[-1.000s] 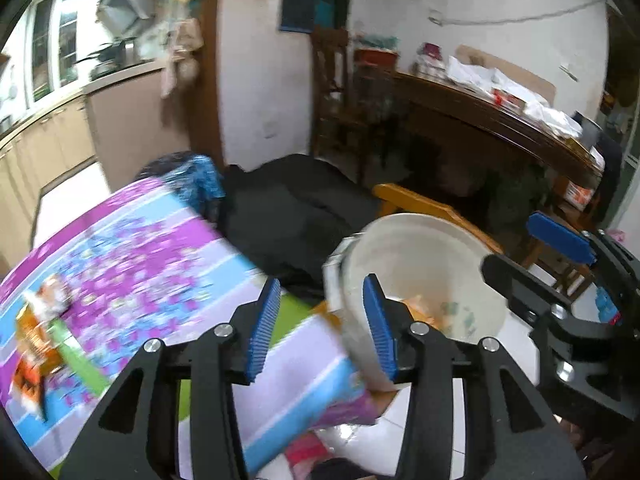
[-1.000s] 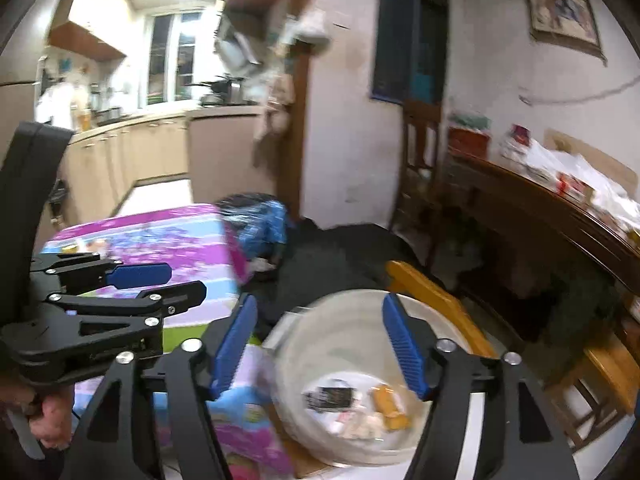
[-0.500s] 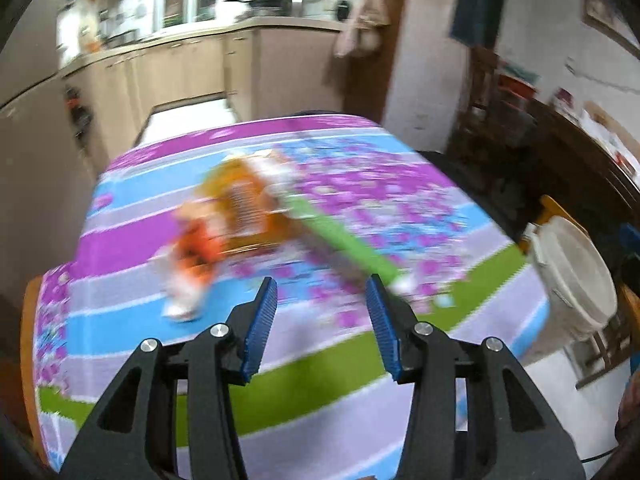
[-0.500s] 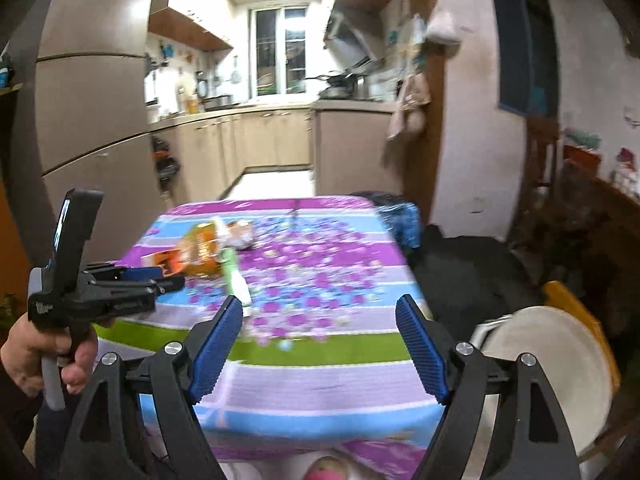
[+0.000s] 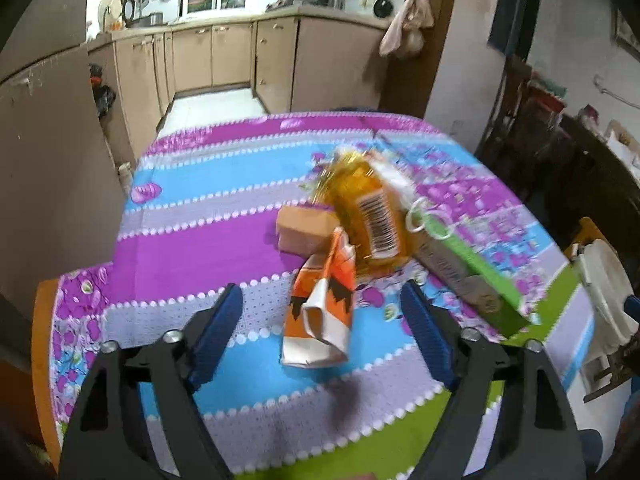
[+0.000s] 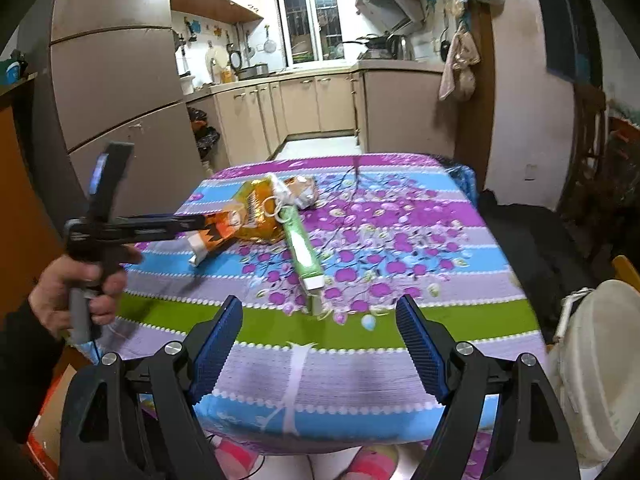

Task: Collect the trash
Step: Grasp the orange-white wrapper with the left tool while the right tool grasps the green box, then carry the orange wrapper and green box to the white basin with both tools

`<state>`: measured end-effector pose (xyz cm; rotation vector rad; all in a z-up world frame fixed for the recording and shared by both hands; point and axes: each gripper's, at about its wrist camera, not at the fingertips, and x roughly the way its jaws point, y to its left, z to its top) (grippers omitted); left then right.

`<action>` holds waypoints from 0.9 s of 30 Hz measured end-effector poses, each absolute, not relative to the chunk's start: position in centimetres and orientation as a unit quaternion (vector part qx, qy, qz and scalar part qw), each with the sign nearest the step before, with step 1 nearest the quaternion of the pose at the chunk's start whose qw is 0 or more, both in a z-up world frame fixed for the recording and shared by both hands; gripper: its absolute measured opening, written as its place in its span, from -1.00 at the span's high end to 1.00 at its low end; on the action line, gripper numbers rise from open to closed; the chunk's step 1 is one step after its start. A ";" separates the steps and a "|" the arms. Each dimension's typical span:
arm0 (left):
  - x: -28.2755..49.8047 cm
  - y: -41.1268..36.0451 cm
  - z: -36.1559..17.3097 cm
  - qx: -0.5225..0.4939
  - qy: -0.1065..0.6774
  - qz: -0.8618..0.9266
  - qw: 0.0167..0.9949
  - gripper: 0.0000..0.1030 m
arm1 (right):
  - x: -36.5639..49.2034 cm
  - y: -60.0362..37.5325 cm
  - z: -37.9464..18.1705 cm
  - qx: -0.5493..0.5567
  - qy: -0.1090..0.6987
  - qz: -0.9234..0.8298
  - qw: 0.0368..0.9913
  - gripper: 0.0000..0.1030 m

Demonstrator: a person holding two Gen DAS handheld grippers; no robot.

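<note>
On the table, a glossy tablecloth (image 5: 208, 240) in purple, blue, lilac and green stripes with a flower print carries a small heap of trash; nearest the left gripper (image 5: 322, 332) is a crumpled orange-and-white carton (image 5: 320, 312), creased and dented, lying in line with the gap between the jaws but not touched by either blue ribbed pad; those jaws are opening right now and nothing is pinched; behind the carton sits a shiny orange foil bag (image 5: 370, 220) with a barcode, a bit motion-blurred, partly covering a plain tan cardboard box (image 5: 304, 230); a long flat green box (image 5: 472, 276) runs off to the right, its printing too smeared to read; the right gripper (image 6: 318, 344) is spread wide over the near green stripe with only cloth under it, well short of the green box's end; the person's left hand (image 6: 76, 292) shows in the right wrist view wrapped round the other gripper's handle, sleeve cut off by the frame; a white plastic bucket (image 6: 600, 364) stands just beside the table's right edge, only partly in view.
</note>
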<state>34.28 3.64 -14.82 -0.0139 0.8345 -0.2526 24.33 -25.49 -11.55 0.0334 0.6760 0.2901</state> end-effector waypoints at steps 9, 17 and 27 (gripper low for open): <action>35.0 2.9 -17.0 -0.025 0.426 -0.129 0.895 0.50 | 29.4 -23.6 -12.9 -0.002 0.358 0.185 0.915 -0.38; 34.3 3.4 -17.5 -0.038 0.427 -0.125 0.895 0.81 | 36.3 -19.5 -14.8 -0.048 0.410 0.221 0.884 -0.10; 33.3 3.3 -18.0 -0.039 0.432 -0.133 0.891 0.81 | 42.5 -15.5 -18.1 -0.112 0.462 0.197 0.857 0.24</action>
